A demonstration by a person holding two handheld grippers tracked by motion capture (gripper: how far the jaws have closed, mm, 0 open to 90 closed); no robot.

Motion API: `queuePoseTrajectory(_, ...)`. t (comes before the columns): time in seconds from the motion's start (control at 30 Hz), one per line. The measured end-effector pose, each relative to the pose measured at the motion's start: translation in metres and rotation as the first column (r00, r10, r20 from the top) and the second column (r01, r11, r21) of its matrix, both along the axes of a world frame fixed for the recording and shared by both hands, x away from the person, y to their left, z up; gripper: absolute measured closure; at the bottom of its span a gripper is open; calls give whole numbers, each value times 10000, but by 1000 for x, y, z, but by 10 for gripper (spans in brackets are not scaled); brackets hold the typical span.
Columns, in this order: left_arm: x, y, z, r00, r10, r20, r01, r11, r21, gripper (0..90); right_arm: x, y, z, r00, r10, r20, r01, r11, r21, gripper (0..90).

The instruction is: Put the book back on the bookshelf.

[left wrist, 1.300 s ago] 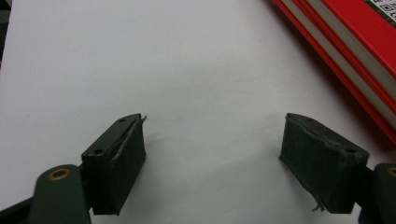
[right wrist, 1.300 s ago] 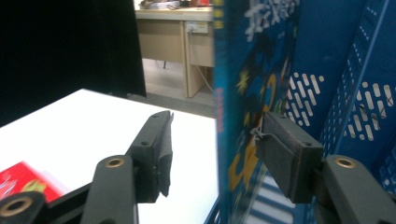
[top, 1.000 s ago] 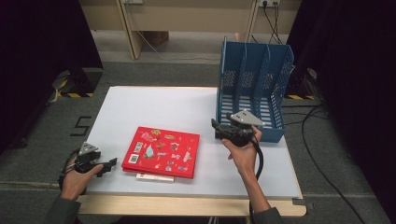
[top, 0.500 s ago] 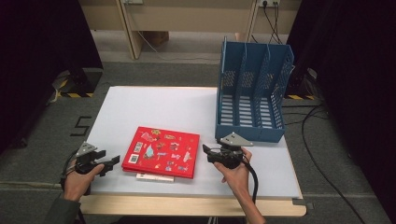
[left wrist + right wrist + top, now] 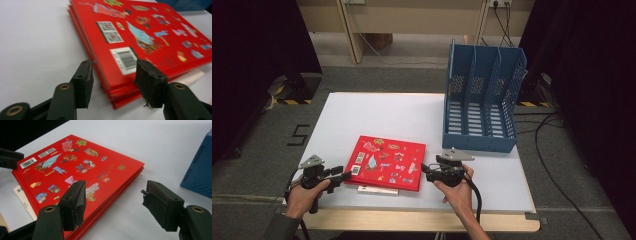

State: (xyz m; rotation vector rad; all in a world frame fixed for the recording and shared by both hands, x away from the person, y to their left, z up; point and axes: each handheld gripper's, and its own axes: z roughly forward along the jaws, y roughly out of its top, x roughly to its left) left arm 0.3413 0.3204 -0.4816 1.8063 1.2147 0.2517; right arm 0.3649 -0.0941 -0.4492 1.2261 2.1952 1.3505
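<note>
A stack of red picture books (image 5: pixel 387 162) lies flat near the front of the white table (image 5: pixel 387 115), over a thin white booklet (image 5: pixel 377 190). My left gripper (image 5: pixel 343 175) is level at the stack's near left corner. In the left gripper view that corner of the red books (image 5: pixel 150 30) sits between the jaws of the left gripper (image 5: pixel 113 75), which have just been closing; I see no firm press on it. My right gripper (image 5: pixel 426 170) is at the stack's right edge. Its jaws stand open (image 5: pixel 115 192), one over the red cover (image 5: pixel 75 162), one over bare table.
A blue slotted file rack (image 5: pixel 482 100) stands upright at the back right of the table, its corner close to the right gripper (image 5: pixel 200 175). The table's front edge lies just behind both hands. Dark floor and cables surround the table.
The right gripper has come down and toward the front, from the rack to the books' right edge. The left gripper has moved right to the stack's corner and its jaws have narrowed.
</note>
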Motion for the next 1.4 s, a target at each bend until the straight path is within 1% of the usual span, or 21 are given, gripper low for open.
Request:
queuePoseTrajectory(0.03,-1,-2,1,10000,-18,8,18,9999,110,486,0,0,0,10000,16,-26,-16,10000,-12,338)
queuePoseTrajectory(0.07,-1,-3,2,10000,-71,10,71,9998,177,486,1,1,0,10000,1,72,0,9998,-198,337)
queuePoseTrajectory(0.1,-2,-4,3,9999,-150,29,149,9996,233,488,0,1,0,9999,-43,103,45,9997,-260,336)
queuePoseTrajectory(0.13,-3,-6,4,9997,-193,146,187,9989,423,493,1,1,0,10000,-27,61,29,9997,-255,336)
queuePoseTrajectory(0.17,-4,-7,4,9996,-240,148,233,9985,491,497,1,1,-1,10000,3,5,-3,9997,-241,336)
queuePoseTrajectory(0.23,-5,-11,5,9993,-336,150,327,9981,518,506,2,1,-1,10000,-61,-8,61,9996,-285,336)
queuePoseTrajectory(0.33,-8,-18,6,9978,-641,150,631,9963,589,508,3,1,-3,9999,-18,-106,14,9994,-339,335)
queuePoseTrajectory(0.47,-11,-29,8,9966,-795,195,777,9939,788,509,4,1,-5,9996,-95,-250,85,9992,-387,326)
queuePoseTrajectory(0.73,-14,-34,7,9963,-846,170,833,9942,674,515,6,3,-9,9983,-25,-582,-2,9989,-469,308)
queuePoseTrajectory(0.97,-17,-38,7,9968,-786,161,772,9943,734,521,10,5,-17,9934,-21,-1143,-13,9996,-299,293)
queuePoseTrajectory(1.03,-17,-39,7,9969,-775,119,765,9948,676,526,11,6,-19,9917,12,-1287,-53,9995,-318,289)
queuePoseTrajectory(1.1,-17,-37,7,9974,-715,-17,715,9961,519,532,11,7,-21,9901,21,-1401,-69,9994,-341,284)
queuePoseTrajectory(1.17,-16,-37,6,9976,-679,-123,684,9967,431,538,11,7,-21,9902,45,-1398,-97,9993,-365,282)
queuePoseTrajectory(1.23,-16,-37,7,9976,-667,-176,675,9964,512,538,11,7,-21,9895,55,-1443,-104,9994,-330,279)
queuePoseTrajectory(1.27,-16,-37,7,9977,-654,-187,663,9965,505,538,11,7,-21,9900,66,-1406,-115,9994,-336,278)
queuePoseTrajectory(1.33,-16,-37,7,9978,-642,-159,649,9967,484,539,12,7,-21,9883,89,-1522,-129,9996,-248,276)
queuePoseTrajectory(1.37,-16,-38,7,9978,-639,-159,646,9967,499,539,12,6,-22,9884,96,-1513,-130,9997,-209,275)
queuePoseTrajectory(1.4,-16,-38,7,9979,-631,-155,638,9967,502,539,13,6,-23,9887,129,-1491,-170,9995,-263,271)
